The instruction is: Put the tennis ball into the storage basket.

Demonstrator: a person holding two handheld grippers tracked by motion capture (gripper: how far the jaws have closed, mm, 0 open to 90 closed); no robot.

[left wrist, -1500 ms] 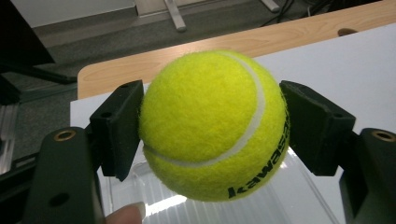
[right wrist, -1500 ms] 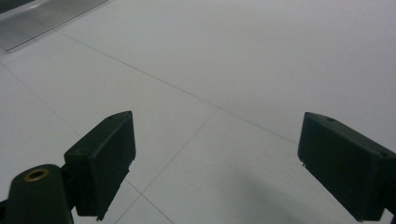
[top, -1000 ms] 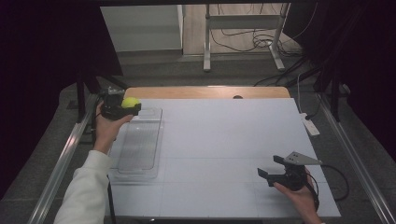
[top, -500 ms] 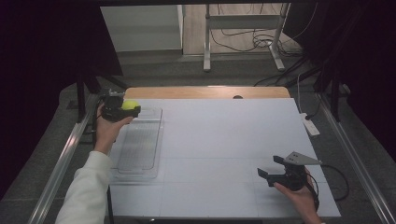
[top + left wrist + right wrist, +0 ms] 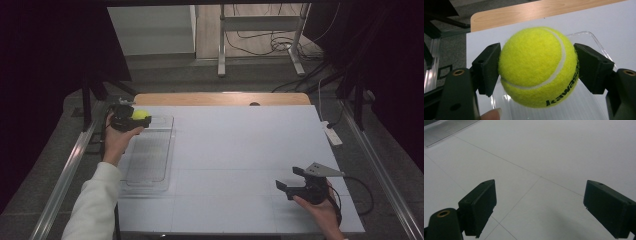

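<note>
**Count on the Table**

One yellow tennis ball (image 5: pixel 141 114) at ten o'clock on the table; one clear plastic tray (image 5: pixel 150 155) at nine o'clock; two grippers, the left gripper (image 5: pixel 131 120) at ten o'clock and the right gripper (image 5: pixel 291 181) at four o'clock; one white table (image 5: pixel 240 150); one white power strip (image 5: pixel 332 135) at three o'clock, off the table's edge.

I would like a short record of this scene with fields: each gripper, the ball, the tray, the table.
left gripper: shut on the tennis ball, held above the far end of the tray
right gripper: open, jaws wide apart with nothing between them, low over the near right of the table
tennis ball: yellow-green, black lettering, pressed between both jaws
tray: clear plastic, nothing lying in it, on the left side of the table
table: white top
</note>
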